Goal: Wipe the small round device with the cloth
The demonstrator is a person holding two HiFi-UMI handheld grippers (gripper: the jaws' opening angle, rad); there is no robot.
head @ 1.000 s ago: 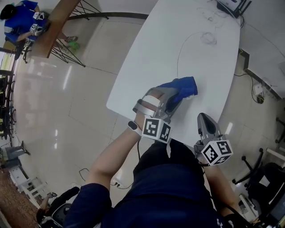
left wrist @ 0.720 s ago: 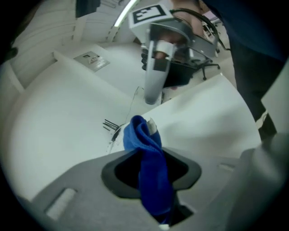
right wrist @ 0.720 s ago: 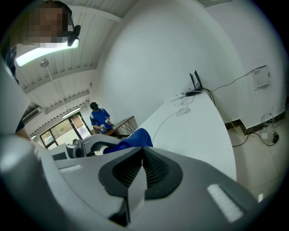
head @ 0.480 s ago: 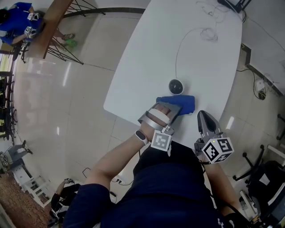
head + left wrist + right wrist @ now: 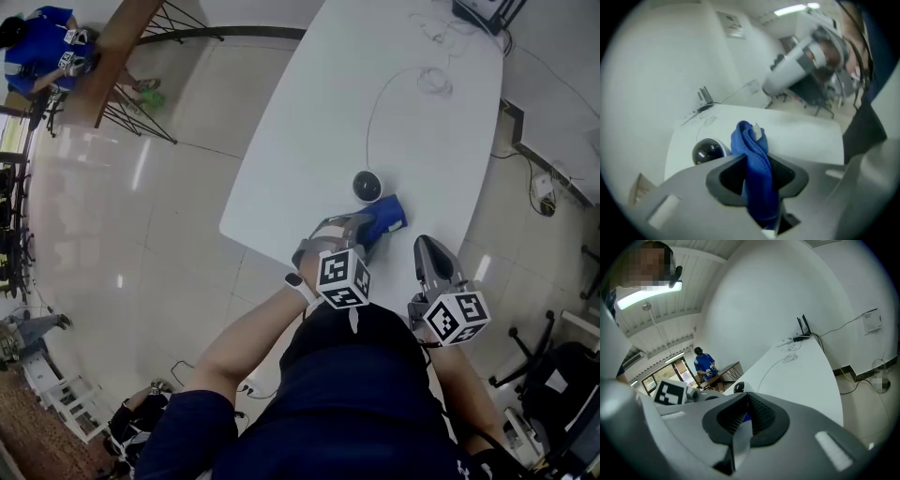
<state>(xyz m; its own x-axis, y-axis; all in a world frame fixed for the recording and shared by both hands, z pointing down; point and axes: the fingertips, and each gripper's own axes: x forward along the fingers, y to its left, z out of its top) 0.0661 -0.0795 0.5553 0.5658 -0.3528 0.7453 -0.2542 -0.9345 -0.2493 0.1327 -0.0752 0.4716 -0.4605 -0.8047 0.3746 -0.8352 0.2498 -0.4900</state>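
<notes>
The small round device [image 5: 367, 186], a black dome on a white base, stands near the front edge of the white table [image 5: 309, 122]. Just to its near right is the blue cloth [image 5: 387, 215], bunched up, with my left gripper [image 5: 369, 229] shut on it. In the left gripper view the cloth [image 5: 752, 154] stands up between the pads, and the device [image 5: 707, 151] sits to its left, uncovered. My right gripper [image 5: 428, 249] hovers at the table's near edge, shut and empty. From the right gripper [image 5: 746, 411] view the device [image 5: 738, 387] shows just above the jaws.
A thin cable [image 5: 373, 108] runs from the device to a wire coil [image 5: 437, 82] and a black router [image 5: 483, 11] at the far end. A person in blue [image 5: 37, 47] stands by a wooden table at top left. An office chair [image 5: 553, 366] sits at the right.
A second ago the cloth lay over the device. My left gripper has drawn it back toward me and down, uncovering the device, and has rolled. The right gripper has stayed put.
</notes>
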